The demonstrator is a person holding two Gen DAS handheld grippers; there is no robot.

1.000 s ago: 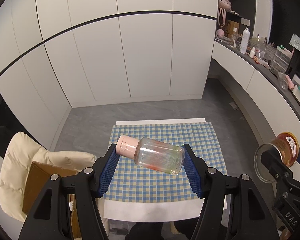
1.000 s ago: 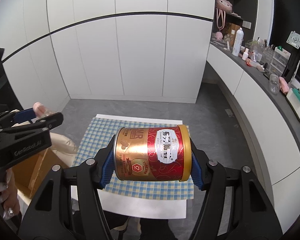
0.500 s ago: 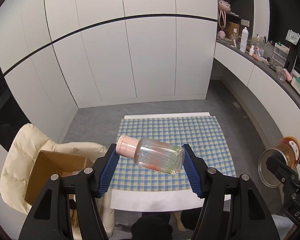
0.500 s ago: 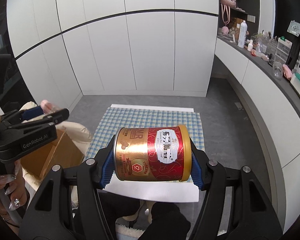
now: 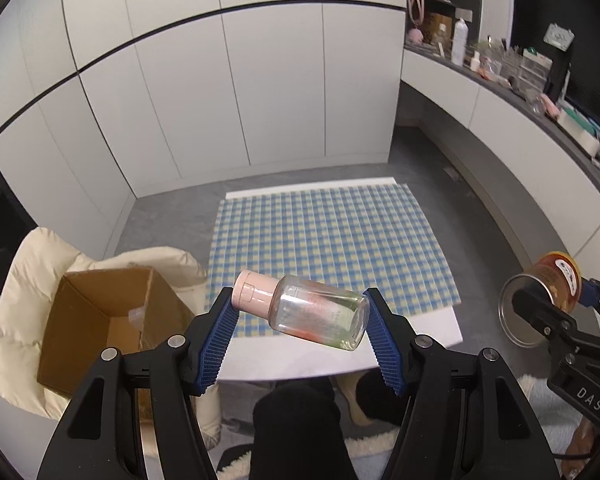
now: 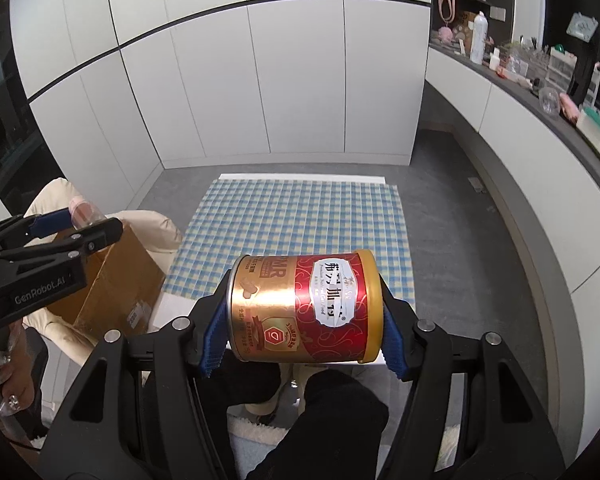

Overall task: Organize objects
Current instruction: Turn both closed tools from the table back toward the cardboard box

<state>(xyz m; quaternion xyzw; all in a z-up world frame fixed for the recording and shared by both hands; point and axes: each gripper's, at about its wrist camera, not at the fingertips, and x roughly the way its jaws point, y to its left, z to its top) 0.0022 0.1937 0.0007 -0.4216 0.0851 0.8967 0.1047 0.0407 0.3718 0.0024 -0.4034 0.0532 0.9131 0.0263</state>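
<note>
My left gripper (image 5: pixel 300 334) is shut on a clear bottle (image 5: pixel 312 312) with a pink cap, held sideways in the air above the near edge of the table. My right gripper (image 6: pixel 302 334) is shut on a red and gold can (image 6: pixel 306 308), also held sideways above the table's near edge. The can also shows in the left wrist view (image 5: pixel 540 300) at the far right. The left gripper and the bottle's pink cap (image 6: pixel 82 212) show at the left of the right wrist view. An open cardboard box (image 5: pixel 100 320) sits on a cream chair to the left of the table.
A blue and yellow checked cloth (image 5: pixel 324 248) covers the white table (image 5: pixel 308 364). The cream padded chair (image 5: pixel 24 272) stands left of it. A grey counter (image 5: pixel 540 112) with bottles and boxes runs along the right wall. White cabinets fill the back. The person's dark legs (image 5: pixel 296 424) are below.
Both grippers have pulled back and risen from the table, each still holding its object. More of the table's near edge, the box and the legs now shows.
</note>
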